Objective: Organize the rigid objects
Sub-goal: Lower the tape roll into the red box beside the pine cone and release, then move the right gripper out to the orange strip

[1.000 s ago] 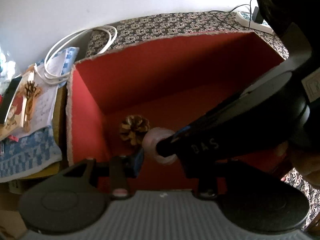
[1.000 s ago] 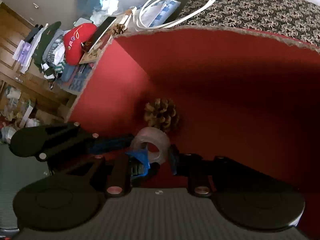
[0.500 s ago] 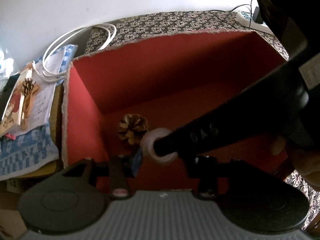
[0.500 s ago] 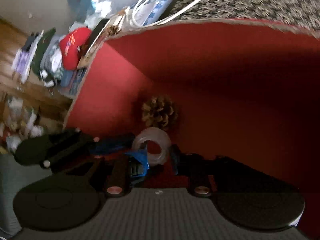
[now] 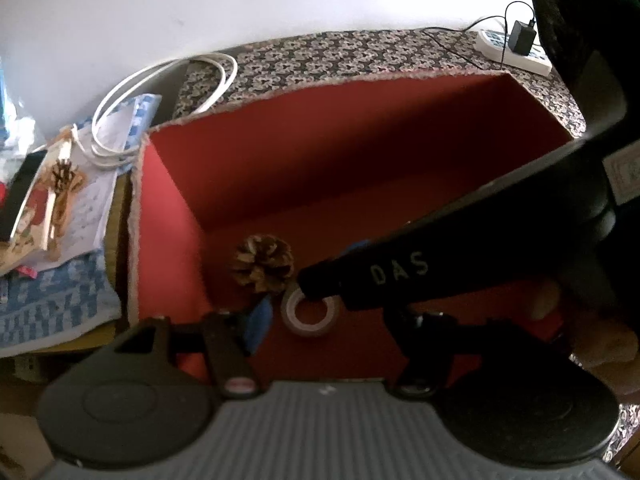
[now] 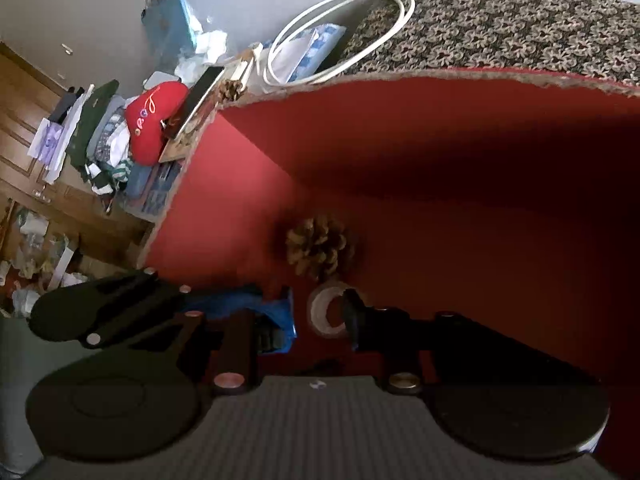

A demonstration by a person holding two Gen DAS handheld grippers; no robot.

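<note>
Tape roll [image 6: 326, 312] lies flat on the floor of the red box [image 6: 440, 128], just ahead of the parted fingers of the right gripper [image 6: 320, 316], touching or nearly touching the pine cone [image 6: 320, 252] beyond it; a clean release probably calls for lifting the fingers straight up, since the right-hand finger [image 6: 352, 316] overlaps the roll's ring. Left gripper [image 5: 320, 312] also stands open and empty, while the right tool's dark body crosses its view, hiding the roll's far edge and the right fingertip.
</note>
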